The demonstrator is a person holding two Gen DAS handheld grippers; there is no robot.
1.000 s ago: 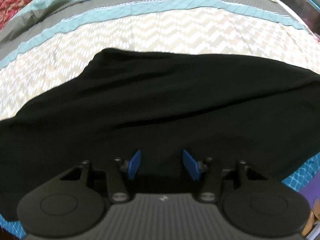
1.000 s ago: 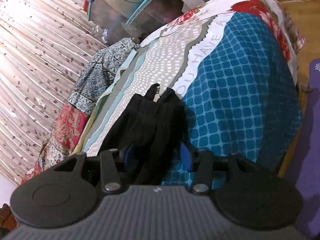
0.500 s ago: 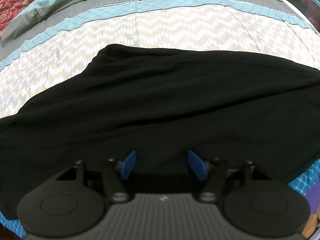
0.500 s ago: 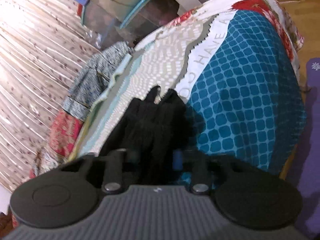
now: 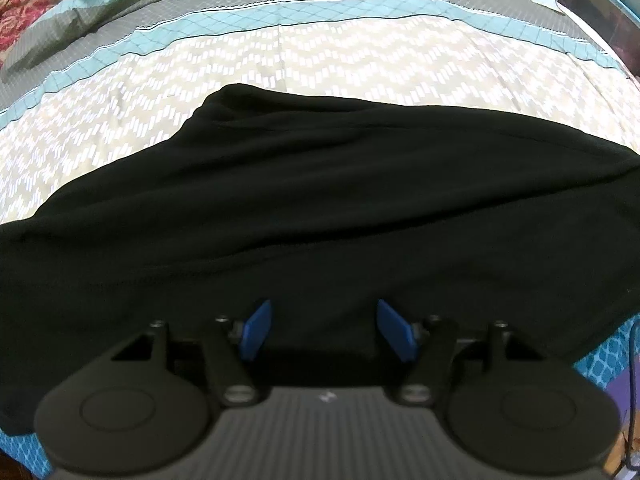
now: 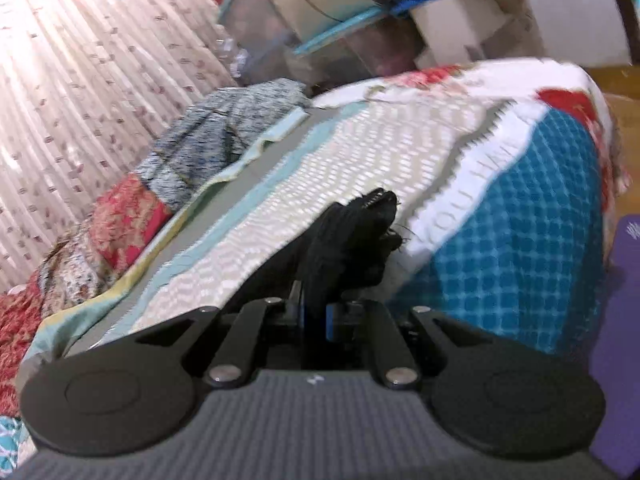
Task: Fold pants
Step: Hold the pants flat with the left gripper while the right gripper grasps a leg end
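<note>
In the left wrist view the black pants (image 5: pixel 320 208) lie spread across the patterned bedspread (image 5: pixel 360 52), and the left gripper (image 5: pixel 326 330) hangs over them, jaws apart, pinching nothing. In the right wrist view the right gripper (image 6: pixel 316 314), whose jaws have just been closing, is clamped on a bunched end of the pants (image 6: pixel 352 240) above the bedspread (image 6: pixel 360 152).

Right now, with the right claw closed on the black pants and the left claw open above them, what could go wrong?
1. The right claw pinches only a bunched end of the pants; it may slip out on lifting.
2. The left claw is open, so the cloth below could drag and wrinkle.
3. The pants lie near the bed edge and might slide off.
</note>
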